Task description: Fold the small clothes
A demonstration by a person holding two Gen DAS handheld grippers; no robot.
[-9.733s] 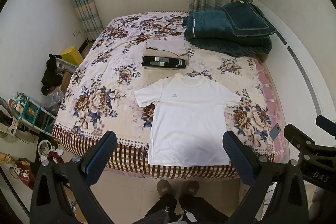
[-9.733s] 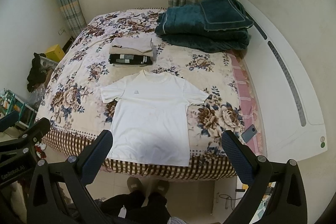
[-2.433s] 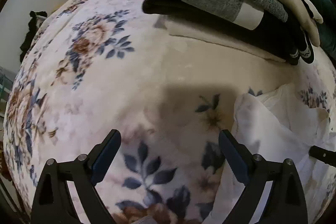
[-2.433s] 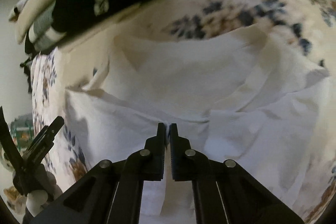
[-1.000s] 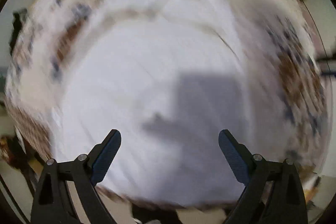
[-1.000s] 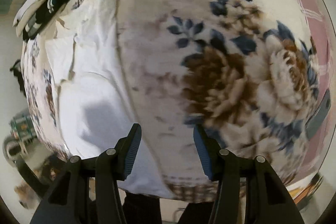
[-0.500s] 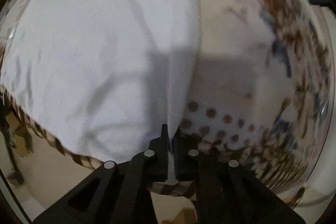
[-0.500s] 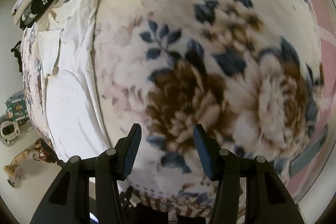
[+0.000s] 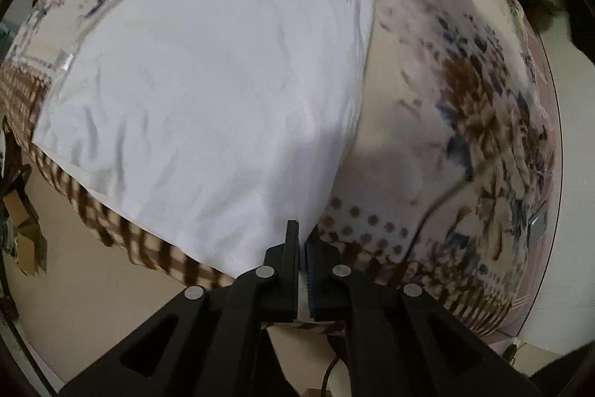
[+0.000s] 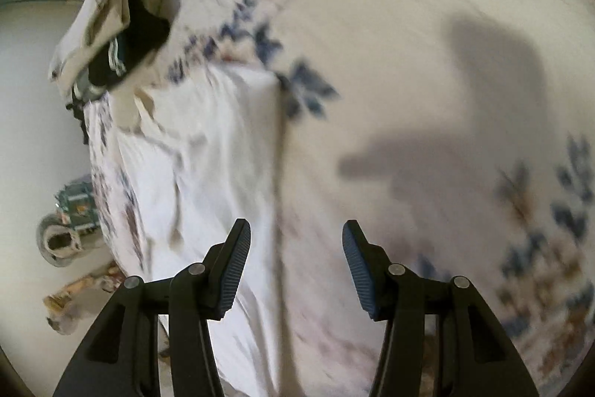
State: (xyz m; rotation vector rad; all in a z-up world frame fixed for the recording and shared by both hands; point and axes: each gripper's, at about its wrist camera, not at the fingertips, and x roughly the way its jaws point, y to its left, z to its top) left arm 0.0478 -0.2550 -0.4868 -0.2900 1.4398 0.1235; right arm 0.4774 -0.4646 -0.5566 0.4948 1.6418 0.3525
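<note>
White shirt [image 9: 208, 92] thin matt cloth; floral blanket [image 9: 465, 121] fuzzy fleece; fingers [image 10: 238, 266] ribbed matt plastic.

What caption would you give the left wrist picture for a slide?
Left hand-held gripper shut on the bottom corner of a white T-shirt spread on a floral blanket.

A home bedroom: floral bedspread [image 9: 465, 106], folded clothes stack [image 10: 119, 25].

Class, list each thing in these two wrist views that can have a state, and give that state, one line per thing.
White T-shirt: lying on the bed, sleeves folded in, hem corner pinched.
Left gripper: shut on the T-shirt's hem corner.
Right gripper: open, empty, above the shirt's side edge.
Stack of clothes: folded, piled on the bedspread.
</note>
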